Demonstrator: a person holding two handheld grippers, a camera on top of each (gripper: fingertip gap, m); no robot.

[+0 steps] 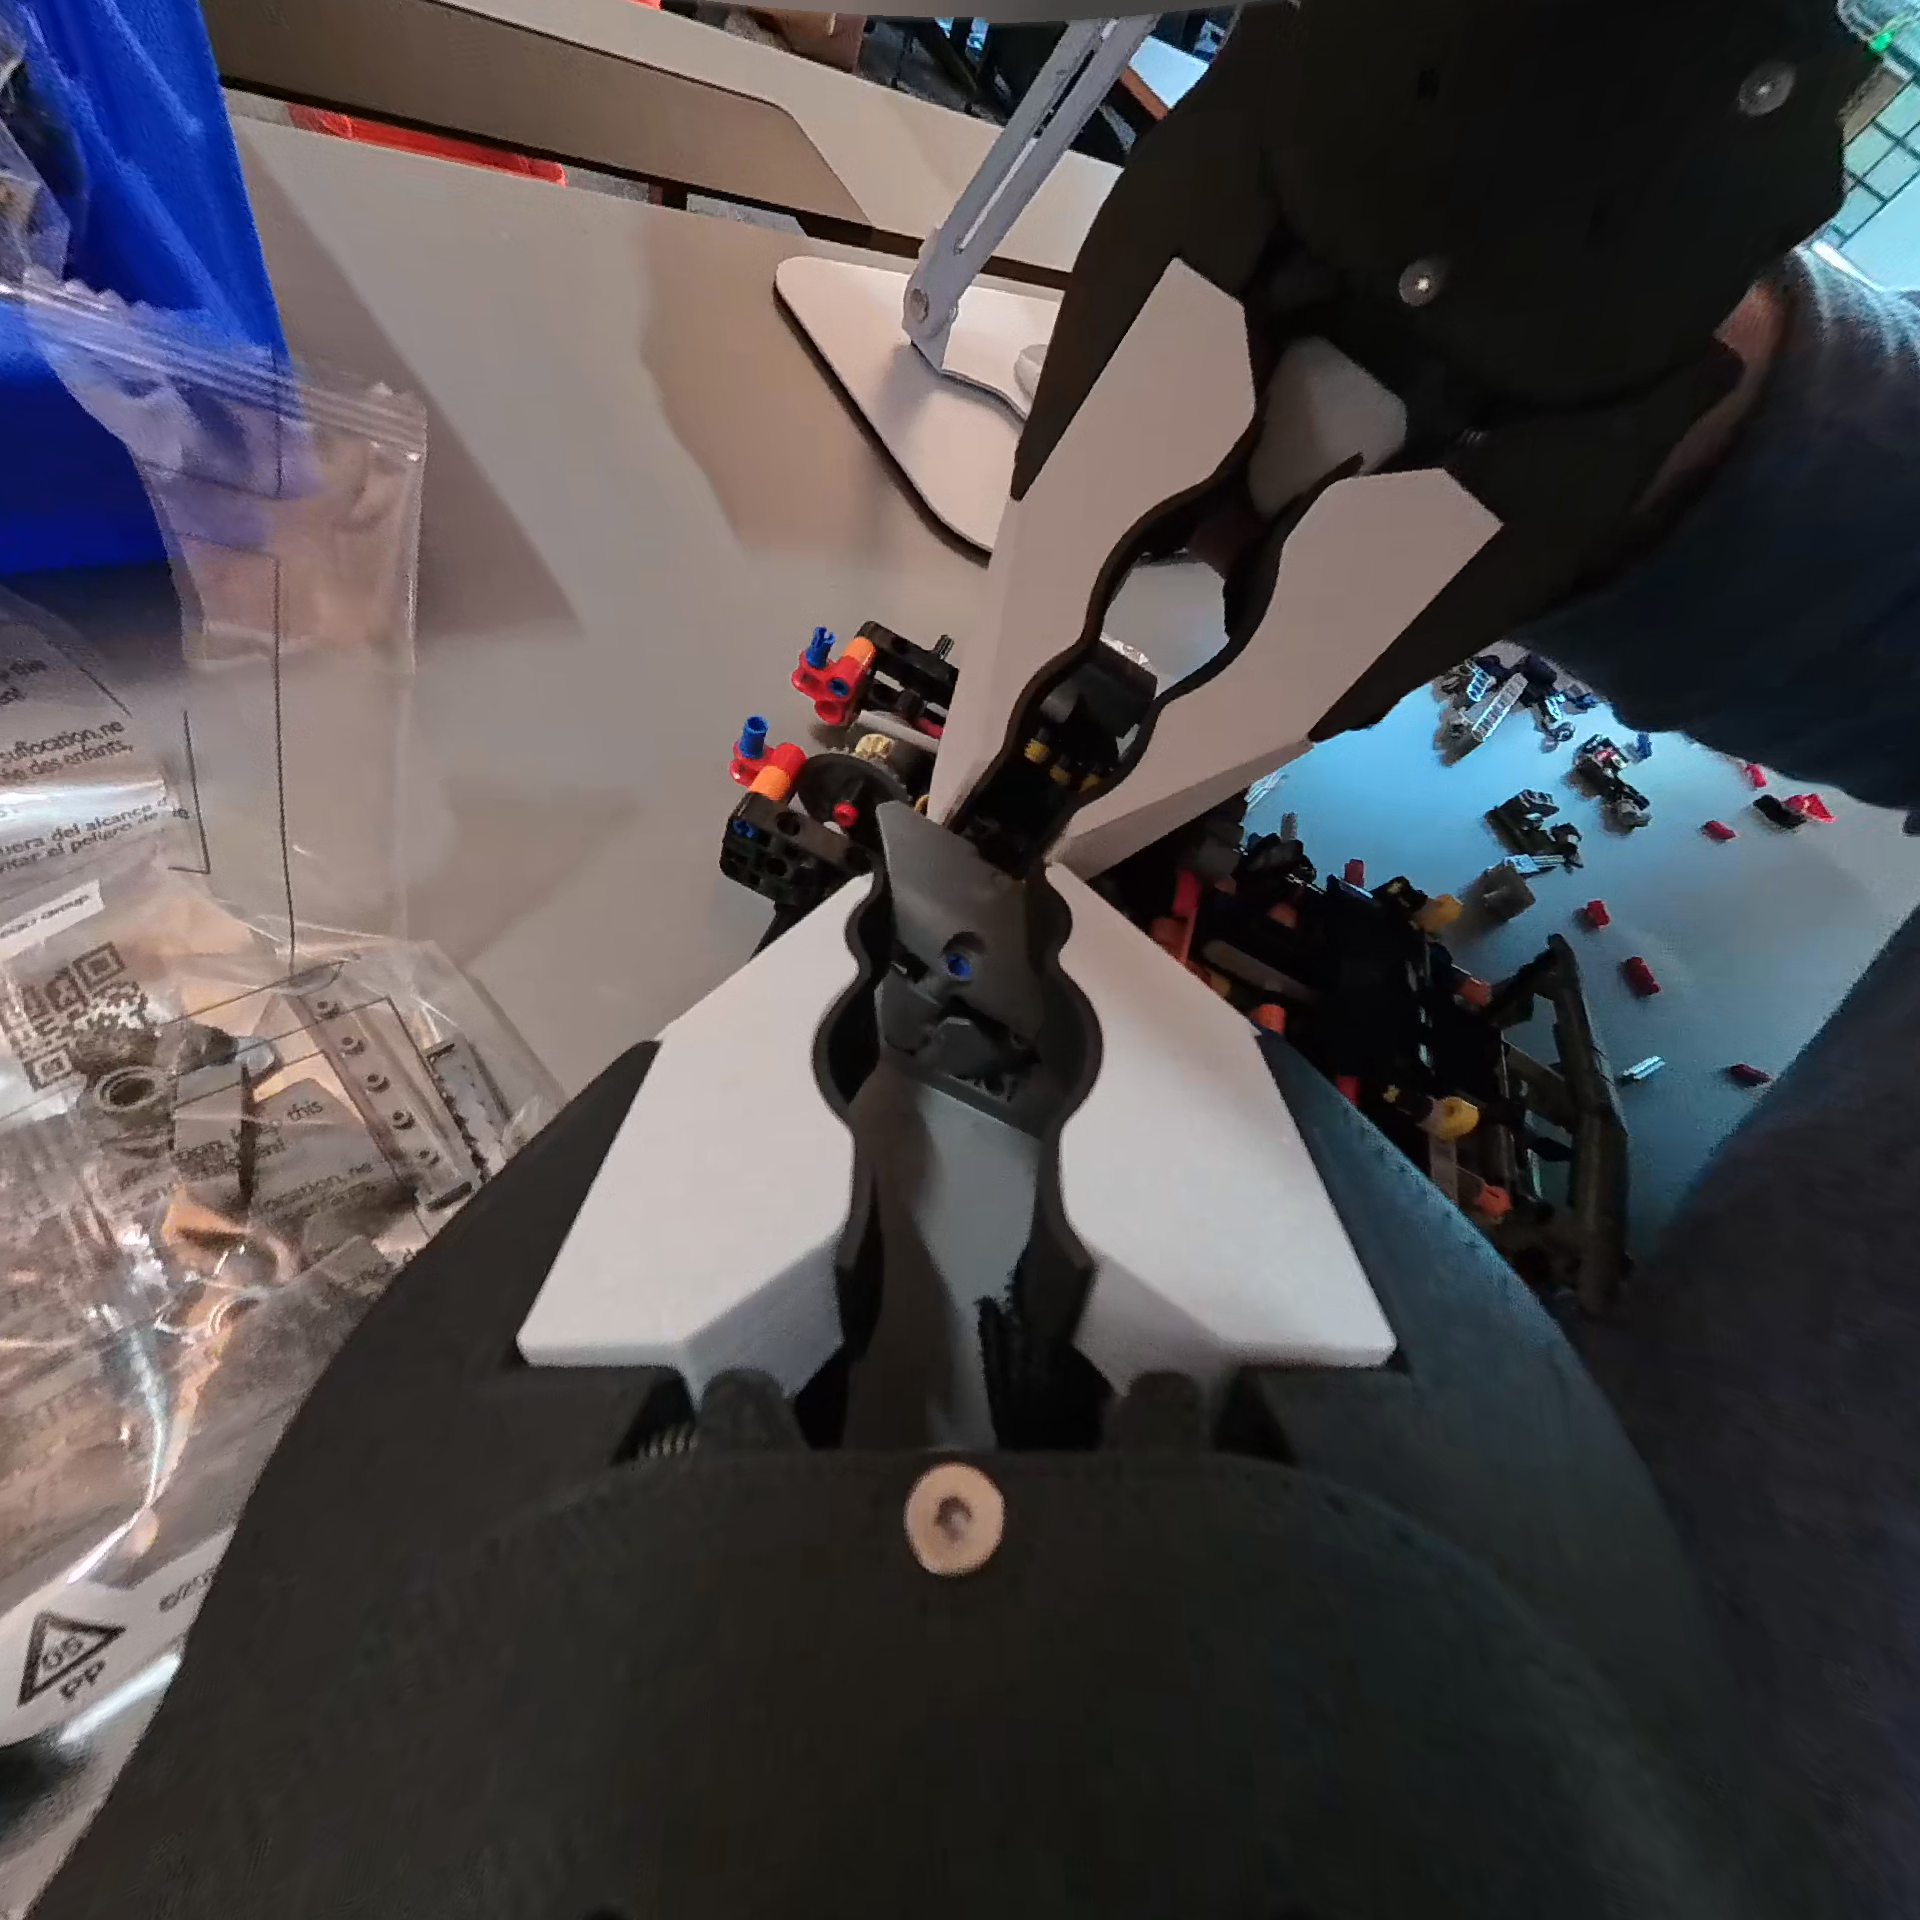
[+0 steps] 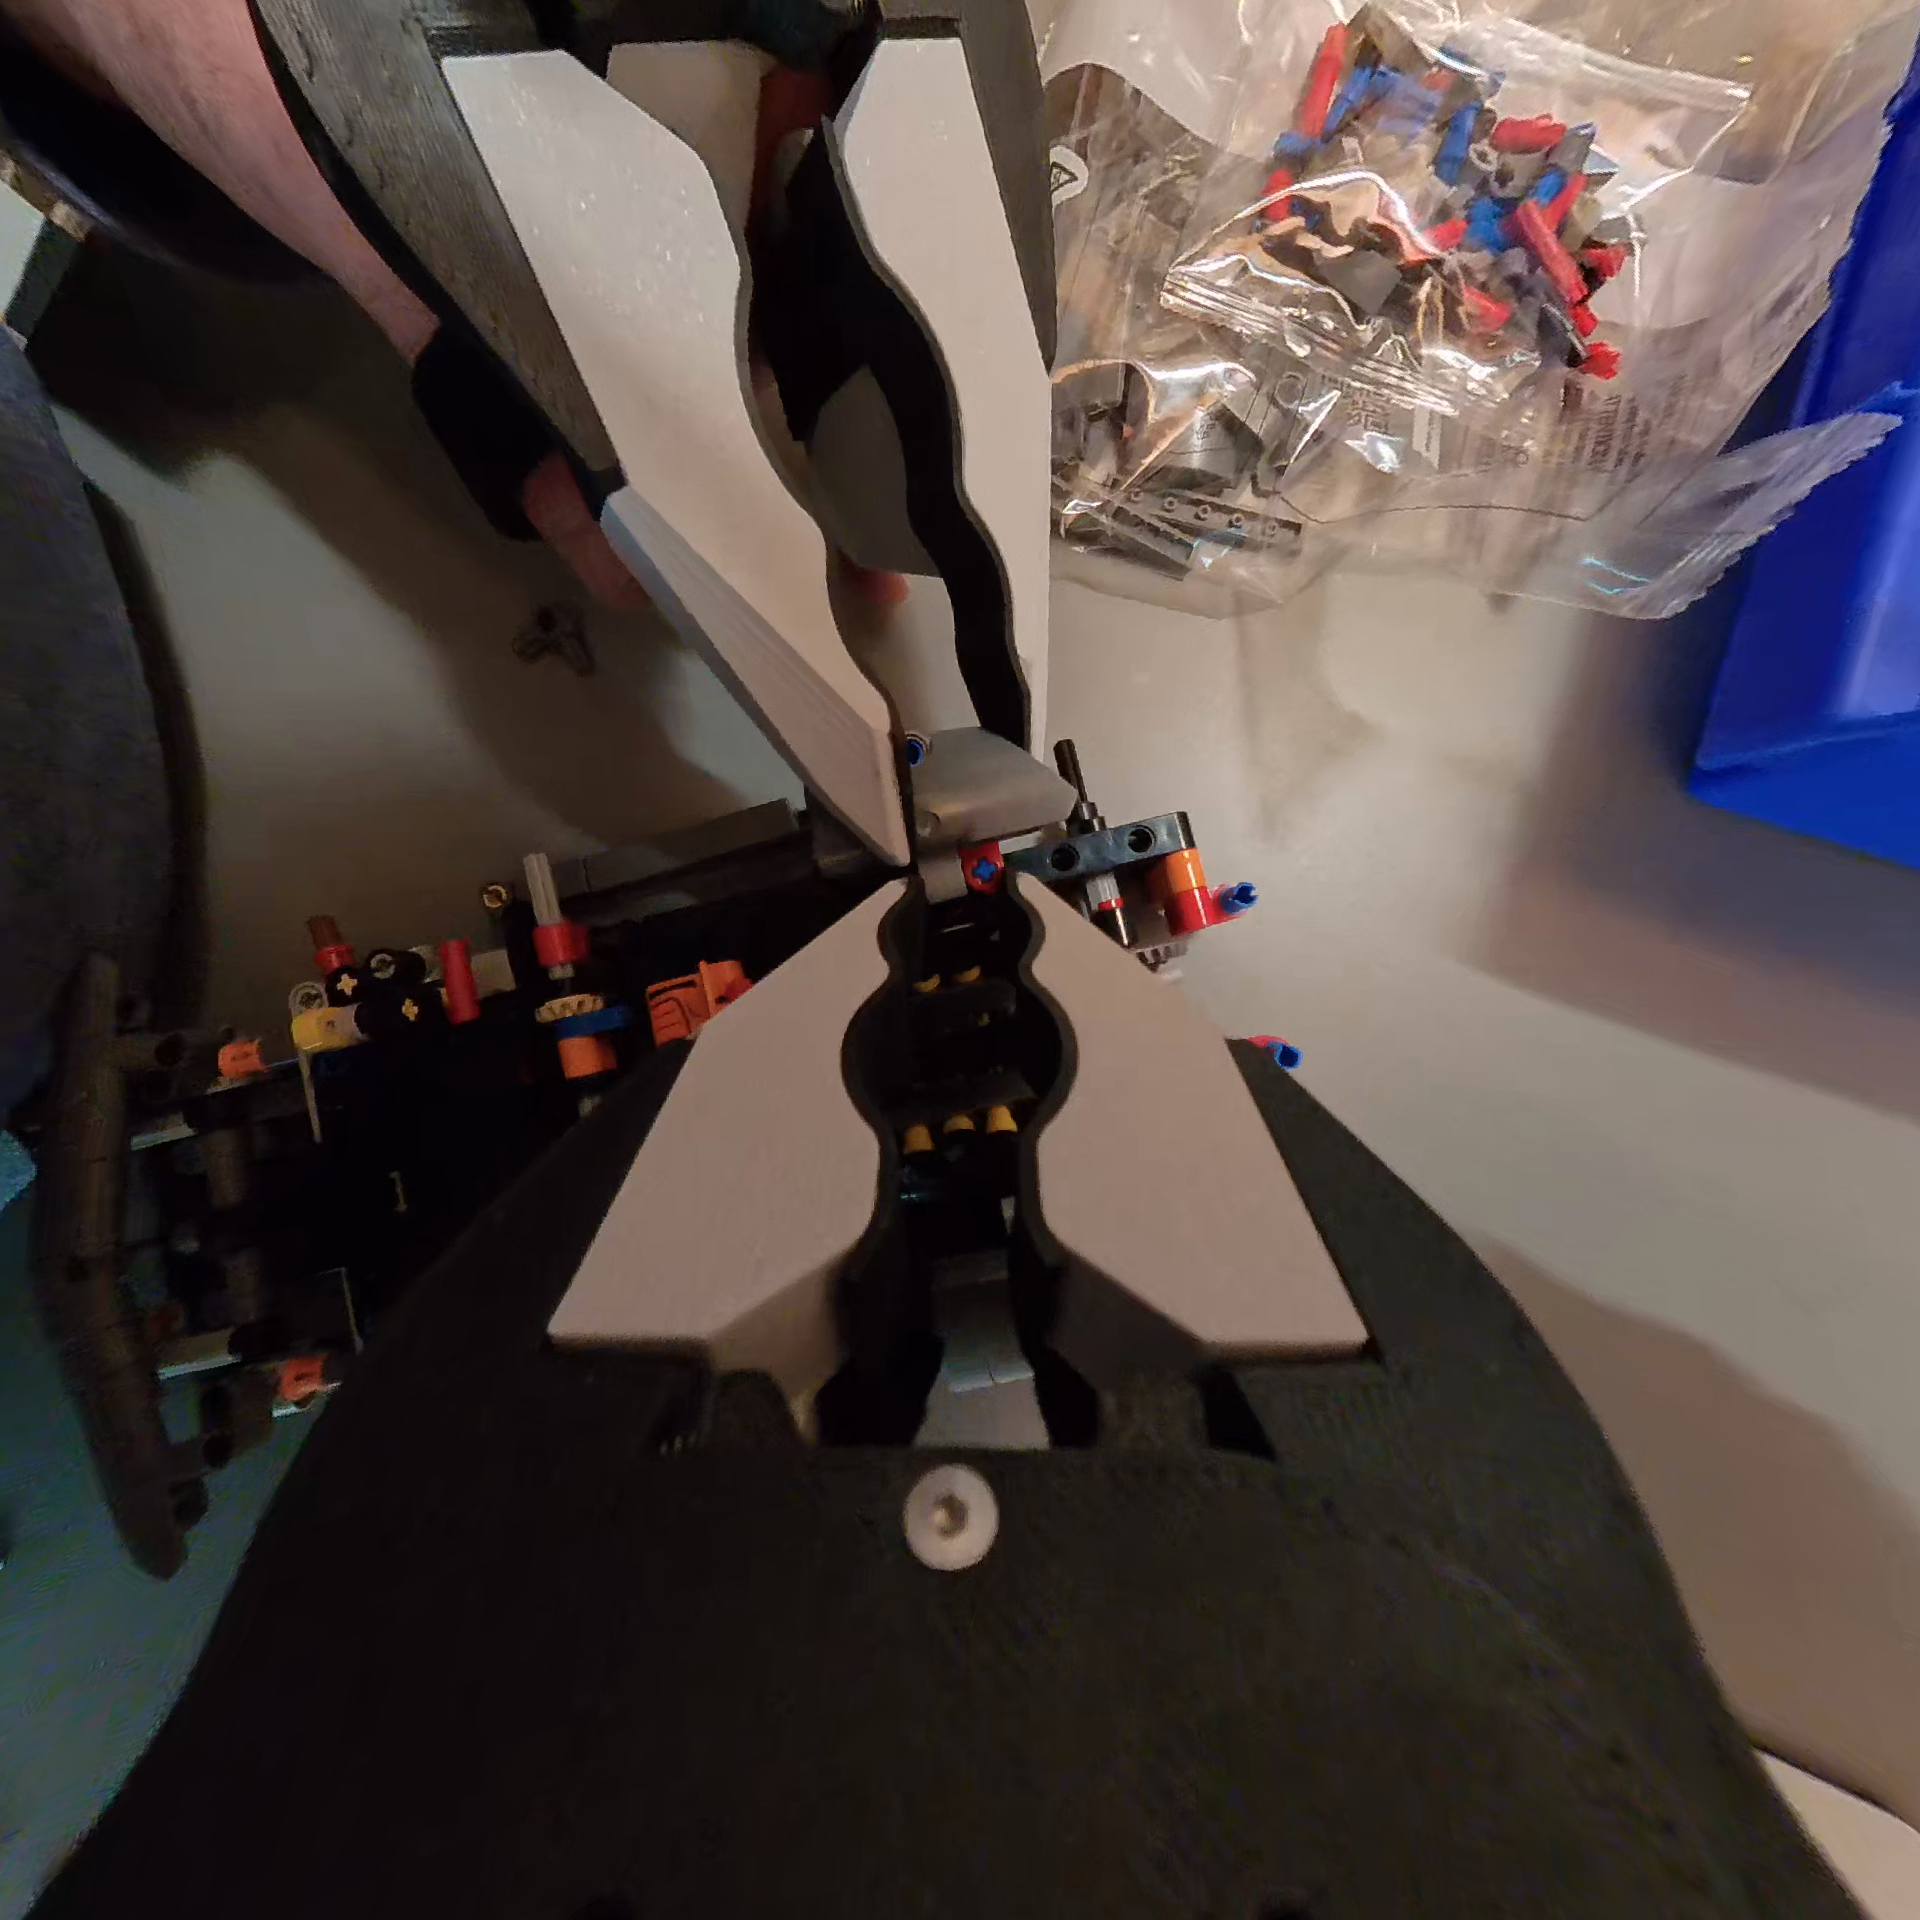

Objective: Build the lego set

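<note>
The left hand-held gripper (image 1: 951, 883) is clamped on a smooth grey angled plastic panel piece (image 1: 951, 935) with a small blue pin in it, its white fingers (image 1: 748, 1143) pressed against the piece's sides. Tip to tip with it, the right hand-held gripper (image 2: 940, 883) is closed around the black lego assembly (image 2: 961, 1039) with yellow pins, which sits between its white fingers (image 2: 727, 1143). The grey panel meets the assembly just beside a black beam with orange and red connectors (image 2: 1143, 862). The assembly rests on the pale tabletop (image 2: 1455, 1143); clear plastic bags of loose parts (image 2: 1403, 312) and a blue bin (image 2: 1829, 623) lie near its edge.
</note>
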